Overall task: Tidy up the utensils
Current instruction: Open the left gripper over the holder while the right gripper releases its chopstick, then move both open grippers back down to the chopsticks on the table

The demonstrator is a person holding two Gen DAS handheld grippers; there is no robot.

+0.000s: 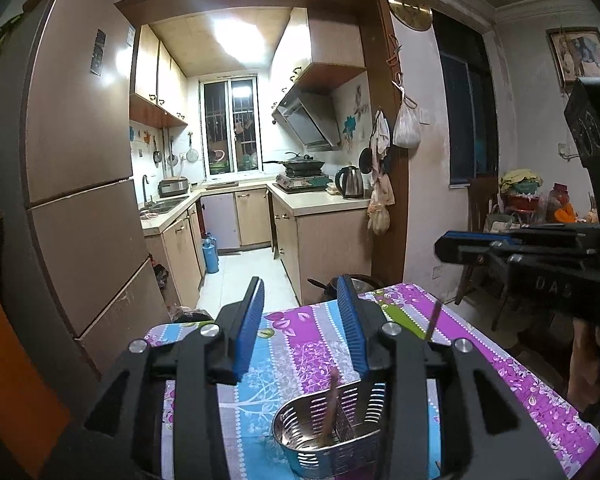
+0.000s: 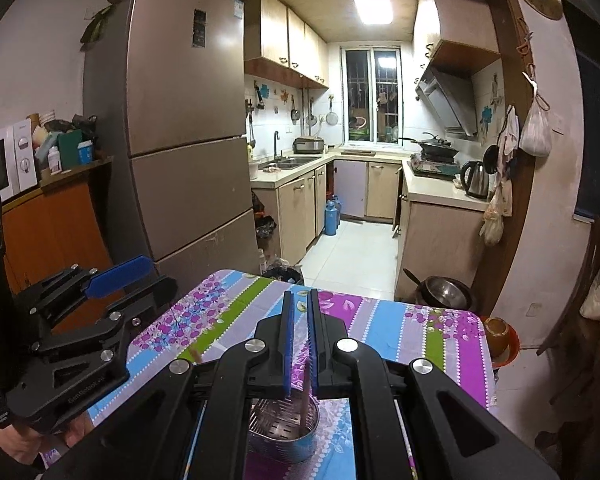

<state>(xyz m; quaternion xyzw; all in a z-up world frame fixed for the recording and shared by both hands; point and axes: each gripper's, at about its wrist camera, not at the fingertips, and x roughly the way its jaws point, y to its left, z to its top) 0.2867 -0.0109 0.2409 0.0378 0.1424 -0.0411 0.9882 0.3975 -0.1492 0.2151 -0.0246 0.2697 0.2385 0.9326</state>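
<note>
Standing in one metal caddy (image 1: 324, 436): one chopstick (image 1: 331, 404); two grippers above.

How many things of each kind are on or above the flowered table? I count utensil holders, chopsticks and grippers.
Perforated metal utensil holder: 1
Brown wooden chopsticks: 2
Black grippers with blue pads: 2, the left gripper and the right gripper
Total: 5

A home kitchen: fridge (image 2: 188, 120), wall cabinets (image 2: 288, 40), sink (image 2: 290, 163), stove (image 2: 434, 168) and range hood (image 2: 446, 96).
</note>
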